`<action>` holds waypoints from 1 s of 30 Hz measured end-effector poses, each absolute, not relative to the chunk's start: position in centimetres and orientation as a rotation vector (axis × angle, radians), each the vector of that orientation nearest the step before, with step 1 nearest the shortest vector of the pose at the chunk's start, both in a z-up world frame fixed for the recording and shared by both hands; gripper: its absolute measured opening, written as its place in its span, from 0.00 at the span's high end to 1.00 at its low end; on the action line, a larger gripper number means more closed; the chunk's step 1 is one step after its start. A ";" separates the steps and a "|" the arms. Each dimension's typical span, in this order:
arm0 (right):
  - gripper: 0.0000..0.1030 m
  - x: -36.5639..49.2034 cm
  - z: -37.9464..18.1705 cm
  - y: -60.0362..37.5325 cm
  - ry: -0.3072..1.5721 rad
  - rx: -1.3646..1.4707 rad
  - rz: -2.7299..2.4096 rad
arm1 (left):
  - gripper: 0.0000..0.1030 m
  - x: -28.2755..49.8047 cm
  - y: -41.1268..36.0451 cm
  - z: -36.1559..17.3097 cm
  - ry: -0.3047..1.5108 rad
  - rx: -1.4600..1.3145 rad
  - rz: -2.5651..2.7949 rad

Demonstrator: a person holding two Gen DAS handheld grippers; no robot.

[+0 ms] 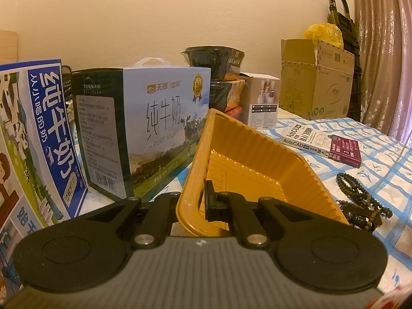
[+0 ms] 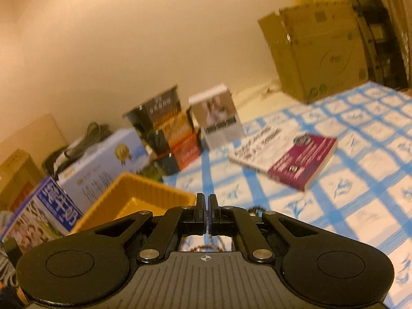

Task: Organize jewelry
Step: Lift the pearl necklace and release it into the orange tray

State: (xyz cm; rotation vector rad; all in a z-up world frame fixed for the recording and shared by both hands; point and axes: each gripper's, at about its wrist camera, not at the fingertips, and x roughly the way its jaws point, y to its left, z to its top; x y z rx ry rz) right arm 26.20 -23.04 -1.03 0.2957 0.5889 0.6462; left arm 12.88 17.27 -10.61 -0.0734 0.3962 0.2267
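My left gripper (image 1: 197,203) is shut on the near rim of a yellow ribbed plastic tray (image 1: 247,159) and holds it tilted up off the cloth. A dark bead necklace (image 1: 360,198) lies coiled on the blue checked cloth just right of the tray. In the right wrist view the tray (image 2: 134,200) sits to the left of my right gripper (image 2: 206,206), whose jaws are closed together. A bit of beaded strand (image 2: 206,247) shows under the right gripper's base; whether it is held I cannot tell.
Milk cartons (image 1: 144,128) and a blue box (image 1: 43,141) stand left and behind the tray. Stacked snack bowls (image 1: 219,77), a small white box (image 1: 262,103), a cardboard box (image 1: 316,79) and a book (image 1: 322,141) lie farther back on the checked cloth (image 2: 347,206).
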 end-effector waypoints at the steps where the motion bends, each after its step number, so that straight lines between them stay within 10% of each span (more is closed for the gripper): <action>1: 0.99 26.0 -0.2 -23.3 0.576 0.298 0.645 | 0.94 12.9 17.2 -10.6 0.396 -0.072 0.226; 30: 0.99 25.4 4.6 -7.5 0.573 0.343 0.949 | 0.95 12.9 16.9 -10.3 0.394 -0.076 0.220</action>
